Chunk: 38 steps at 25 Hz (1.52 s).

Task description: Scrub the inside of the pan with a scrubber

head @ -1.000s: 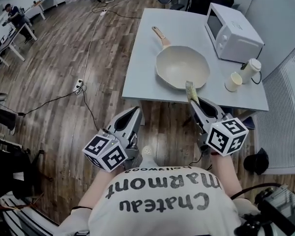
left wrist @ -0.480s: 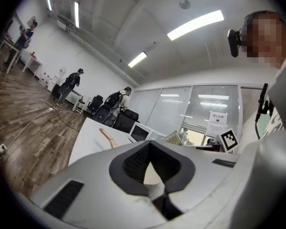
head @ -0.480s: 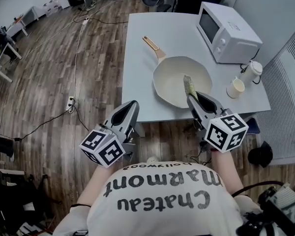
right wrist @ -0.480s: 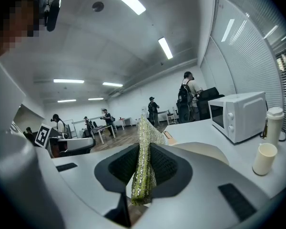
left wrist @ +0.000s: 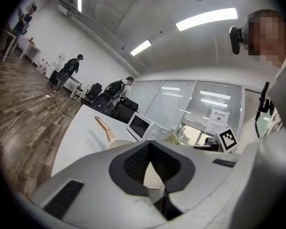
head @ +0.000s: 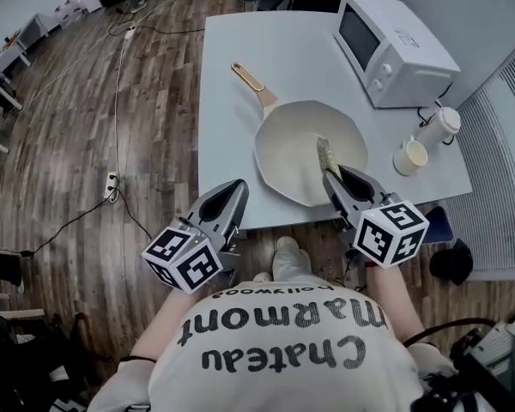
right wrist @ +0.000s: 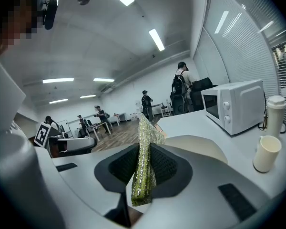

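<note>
A cream pan with a wooden-coloured handle lies on the grey table. My right gripper is shut on a glittery green-yellow scrubber, which pokes out over the pan's near right side. The right gripper view shows the scrubber pinched upright between the jaws, with the pan just beyond. My left gripper hovers at the table's front edge, left of the pan, shut with nothing in it. In the left gripper view the pan handle lies ahead.
A white microwave stands at the table's back right. A cream cup and a lidded white bottle sit near the right edge. Cables run over the wooden floor on the left. People stand far off in the room.
The table and pan have come closer in the head view. My right gripper and scrubber went from the pan's near rim to over its inside; the left gripper has reached the table's front edge.
</note>
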Each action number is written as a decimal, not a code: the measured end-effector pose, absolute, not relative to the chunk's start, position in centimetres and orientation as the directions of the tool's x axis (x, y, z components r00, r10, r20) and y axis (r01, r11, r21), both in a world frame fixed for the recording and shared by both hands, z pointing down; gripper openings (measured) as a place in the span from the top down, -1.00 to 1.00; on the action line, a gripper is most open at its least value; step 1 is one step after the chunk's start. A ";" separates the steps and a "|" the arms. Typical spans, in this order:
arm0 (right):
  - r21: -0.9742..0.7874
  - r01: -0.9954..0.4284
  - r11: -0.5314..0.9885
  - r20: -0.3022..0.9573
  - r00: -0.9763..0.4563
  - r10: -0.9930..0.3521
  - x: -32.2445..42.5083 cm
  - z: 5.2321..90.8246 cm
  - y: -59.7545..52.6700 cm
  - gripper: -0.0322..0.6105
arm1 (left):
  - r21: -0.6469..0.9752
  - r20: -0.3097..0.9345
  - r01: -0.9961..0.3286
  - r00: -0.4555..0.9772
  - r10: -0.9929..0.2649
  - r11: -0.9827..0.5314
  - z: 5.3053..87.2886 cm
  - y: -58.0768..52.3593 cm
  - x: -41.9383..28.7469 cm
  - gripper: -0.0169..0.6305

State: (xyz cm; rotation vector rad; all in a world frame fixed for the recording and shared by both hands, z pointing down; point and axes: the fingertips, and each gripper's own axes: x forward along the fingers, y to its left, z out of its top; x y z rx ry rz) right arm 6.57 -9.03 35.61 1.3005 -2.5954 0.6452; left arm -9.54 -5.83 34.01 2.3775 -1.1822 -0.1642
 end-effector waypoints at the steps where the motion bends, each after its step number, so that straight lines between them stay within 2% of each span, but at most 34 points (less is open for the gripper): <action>1: -0.306 -0.790 0.532 0.338 -0.612 -0.715 6.6 35.9 -9.8 0.68 | 0.463 0.112 -0.726 0.617 -0.779 -0.509 34.3 -6.5 -9.3 0.97; 9: -0.338 -0.748 0.571 0.341 -0.663 -0.666 7.0 37.1 -16.1 0.68 | 0.459 0.160 -0.766 0.570 -0.806 -0.451 35.7 -11.4 -8.2 0.97; 16: -0.350 -0.704 0.618 0.324 -0.710 -0.626 6.9 37.5 -21.6 0.68 | 0.427 0.214 -0.836 0.464 -0.860 -0.345 37.5 -15.5 -8.6 0.97; 18: -0.339 -0.695 0.634 0.307 -0.718 -0.624 6.9 37.1 -23.4 0.68 | 0.421 0.245 -0.854 0.431 -0.868 -0.306 38.4 -16.5 -9.1 0.86; 21: -0.330 -0.679 0.656 0.265 -0.734 -0.626 6.7 35.6 -26.2 0.68 | 0.424 0.307 -0.870 0.400 -0.863 -0.252 40.2 -17.8 -9.7 0.81; 24: -0.353 -0.641 0.682 0.245 -0.767 -0.594 5.4 35.5 -27.9 0.68 | 0.460 0.376 -0.866 0.389 -0.841 -0.195 42.6 -18.6 -9.8 0.59; 29: -0.385 -0.594 0.707 0.307 -0.804 -0.509 2.6 39.5 -28.5 0.68 | 0.442 0.473 -0.888 0.350 -0.808 -0.126 45.8 -19.9 -10.3 0.59; 34: -0.416 -0.523 0.744 0.376 -0.844 -0.383 -0.3 43.8 -27.3 0.68 | 0.452 0.574 -0.884 0.390 -0.720 -0.119 49.0 -20.1 -9.3 0.20; 38: -0.340 -0.414 0.844 0.437 -0.864 -0.248 -2.7 45.8 -25.0 0.68 | 0.472 0.615 -0.873 0.428 -0.663 -0.125 50.8 -20.2 -8.0 0.19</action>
